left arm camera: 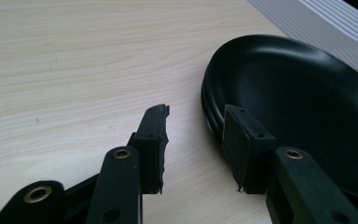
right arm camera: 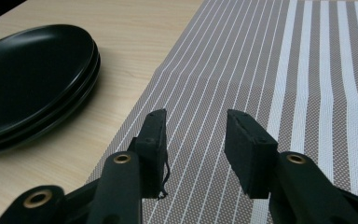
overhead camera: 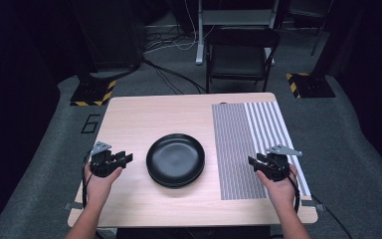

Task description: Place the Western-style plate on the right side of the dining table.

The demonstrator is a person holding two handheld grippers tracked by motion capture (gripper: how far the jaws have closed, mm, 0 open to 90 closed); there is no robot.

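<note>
Stack of round black glossy plates (overhead camera: 175,159) sits untouched at the middle of the pale wood-grain surface (overhead camera: 144,117). The grey-and-white striped woven placemat (overhead camera: 243,144) on the right half is bare.

Left hand-held gripper (overhead camera: 124,158): jaws apart, nothing between them, just beside the stack's left rim, not touching.

Right hand-held gripper (overhead camera: 252,162): jaws apart and empty, over the placemat's near part.

Judgement: work barely begun. No plate gripped, lifted or set on the placemat. All moving is left to do.
</note>
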